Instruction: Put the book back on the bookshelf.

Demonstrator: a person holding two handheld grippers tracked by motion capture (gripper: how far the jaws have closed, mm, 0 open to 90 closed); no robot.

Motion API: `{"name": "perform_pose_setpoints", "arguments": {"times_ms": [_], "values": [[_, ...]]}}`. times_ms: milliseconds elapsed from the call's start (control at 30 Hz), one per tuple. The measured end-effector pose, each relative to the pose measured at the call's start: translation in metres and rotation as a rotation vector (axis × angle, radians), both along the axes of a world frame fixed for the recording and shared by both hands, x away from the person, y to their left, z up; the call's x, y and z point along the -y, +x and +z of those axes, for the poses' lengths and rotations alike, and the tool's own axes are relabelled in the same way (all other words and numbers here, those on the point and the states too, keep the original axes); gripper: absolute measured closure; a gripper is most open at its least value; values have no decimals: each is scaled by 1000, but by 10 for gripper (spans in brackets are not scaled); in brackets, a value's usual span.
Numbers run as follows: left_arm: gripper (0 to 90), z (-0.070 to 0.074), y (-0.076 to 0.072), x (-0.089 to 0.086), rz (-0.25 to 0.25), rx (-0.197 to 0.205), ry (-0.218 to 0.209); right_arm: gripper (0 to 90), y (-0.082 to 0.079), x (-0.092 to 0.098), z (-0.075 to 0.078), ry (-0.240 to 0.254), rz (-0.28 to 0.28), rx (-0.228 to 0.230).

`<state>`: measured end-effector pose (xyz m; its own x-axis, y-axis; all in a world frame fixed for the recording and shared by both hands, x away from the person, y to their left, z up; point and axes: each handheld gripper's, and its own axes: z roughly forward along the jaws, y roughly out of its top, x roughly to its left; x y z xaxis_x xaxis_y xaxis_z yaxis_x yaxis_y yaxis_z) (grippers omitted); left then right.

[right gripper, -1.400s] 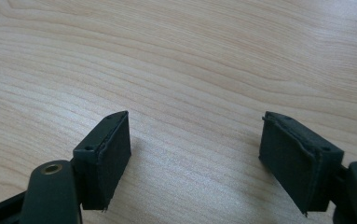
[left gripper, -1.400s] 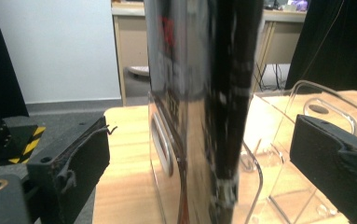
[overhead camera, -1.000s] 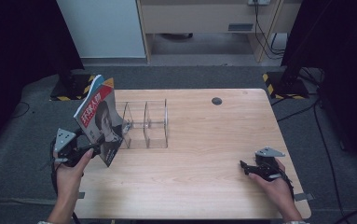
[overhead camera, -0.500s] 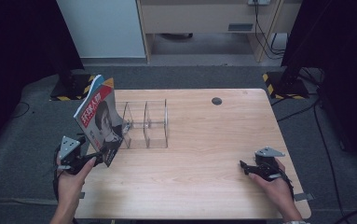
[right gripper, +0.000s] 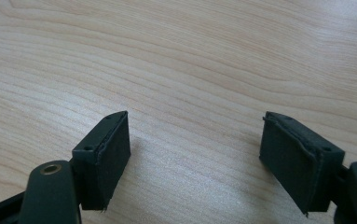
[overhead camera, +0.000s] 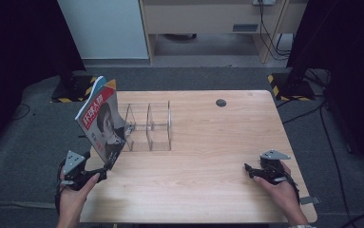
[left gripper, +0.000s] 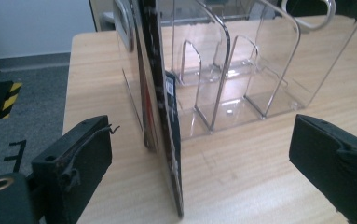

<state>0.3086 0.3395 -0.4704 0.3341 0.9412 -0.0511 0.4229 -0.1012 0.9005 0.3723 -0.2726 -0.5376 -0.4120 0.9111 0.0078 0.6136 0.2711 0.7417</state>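
A thin magazine with a red-and-white cover and a dark portrait photo (overhead camera: 102, 124) stands nearly upright at the left end of the pale wooden surface (overhead camera: 208, 161), leaning slightly and resting against the left side of a clear plastic file rack with curved dividers (overhead camera: 148, 126). Its lower edge sits on the wood just in front of the rack's left compartment.

The left claw (overhead camera: 104, 170), held in the person's left hand (overhead camera: 72, 197) at the near left corner of the surface, points toward the magazine's lower corner. In the left gripper view the magazine (left gripper: 160, 116) stands edge-on between the two black jaws, which are spread wide; neither pad touches it, with clear space on both sides. The rack (left gripper: 241, 70) shows behind it.

The right claw (overhead camera: 249, 170) rests low at the near right side of the surface, well apart from the magazine and rack, in the person's right hand (overhead camera: 284, 192). In the right gripper view its jaws stand wide apart over bare wood (right gripper: 190, 70), holding nothing.
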Motion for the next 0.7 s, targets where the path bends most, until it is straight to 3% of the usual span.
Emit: {"name": "perform_pose_setpoints", "arguments": {"times_ms": [300, 700], "values": [[65, 1, -15, 3, -39, -5, 19, 245, 0, 0, 0, 1, 1, -1], [76, 3, -22, 14, -100, -18, 26, 244, -1, 0, 0, 0, 3, -1]]}}
